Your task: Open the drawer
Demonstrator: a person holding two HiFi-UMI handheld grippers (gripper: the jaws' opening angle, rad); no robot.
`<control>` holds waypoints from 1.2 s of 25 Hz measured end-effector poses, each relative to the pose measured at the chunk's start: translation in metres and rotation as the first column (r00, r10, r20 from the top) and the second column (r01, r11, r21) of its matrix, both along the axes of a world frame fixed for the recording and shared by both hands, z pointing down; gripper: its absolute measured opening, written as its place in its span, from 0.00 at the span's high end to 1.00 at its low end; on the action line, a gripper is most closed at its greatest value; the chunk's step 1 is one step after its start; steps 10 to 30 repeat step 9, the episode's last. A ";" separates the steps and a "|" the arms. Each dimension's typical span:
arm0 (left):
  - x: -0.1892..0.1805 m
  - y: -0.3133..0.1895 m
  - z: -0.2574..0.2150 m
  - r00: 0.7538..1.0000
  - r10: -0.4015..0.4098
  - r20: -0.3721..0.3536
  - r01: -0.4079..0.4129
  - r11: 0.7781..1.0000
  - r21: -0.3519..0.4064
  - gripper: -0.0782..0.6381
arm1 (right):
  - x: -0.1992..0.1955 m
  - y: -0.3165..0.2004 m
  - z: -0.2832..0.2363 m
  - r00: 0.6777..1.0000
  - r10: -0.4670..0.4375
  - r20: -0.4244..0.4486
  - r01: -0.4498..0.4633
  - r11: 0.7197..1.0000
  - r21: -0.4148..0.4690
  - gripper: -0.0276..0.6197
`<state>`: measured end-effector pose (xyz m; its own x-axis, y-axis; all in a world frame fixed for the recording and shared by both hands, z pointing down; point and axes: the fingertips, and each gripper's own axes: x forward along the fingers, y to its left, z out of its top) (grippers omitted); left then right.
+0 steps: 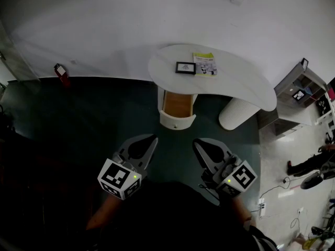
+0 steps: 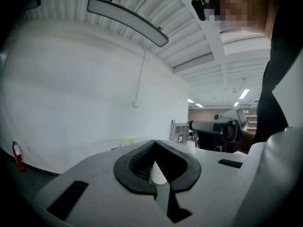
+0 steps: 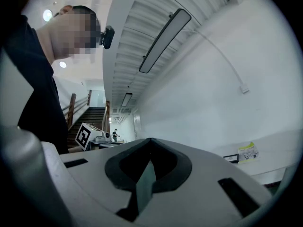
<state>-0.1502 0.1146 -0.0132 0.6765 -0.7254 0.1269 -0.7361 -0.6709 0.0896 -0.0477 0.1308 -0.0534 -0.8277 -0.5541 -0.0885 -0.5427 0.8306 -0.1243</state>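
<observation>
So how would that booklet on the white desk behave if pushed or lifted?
The booklet lies flat and looks thin, so it would probably slide easily on the smooth desk top. Lifted by one edge, it would likely sag; it seems light.

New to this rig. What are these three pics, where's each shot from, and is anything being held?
No robot here: a person holds a two-jaw gripper in each hand. The top-down picture comes from a camera on the person's head. It shows the left gripper and right gripper over the dark floor. The other two pictures look along each gripper's own jaws; both pairs are closed on nothing. Ahead stands a white curved desk carrying a small black picture frame and a yellow-green booklet. Its wood-lined drawer already stands pulled out.
</observation>
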 end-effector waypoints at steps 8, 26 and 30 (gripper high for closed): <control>0.000 0.007 0.002 1.000 0.010 0.004 -0.010 1.000 -0.005 0.88 | 0.000 0.007 0.001 1.000 0.010 0.007 -0.010 1.000 -0.003 0.93; 0.000 0.008 0.002 1.000 0.011 0.005 -0.011 1.000 -0.004 0.88 | 0.000 0.008 0.002 1.000 0.010 0.009 -0.010 1.000 -0.004 0.93; 0.000 0.008 0.002 1.000 0.011 0.005 -0.011 1.000 -0.004 0.88 | 0.000 0.008 0.002 1.000 0.010 0.009 -0.010 1.000 -0.004 0.93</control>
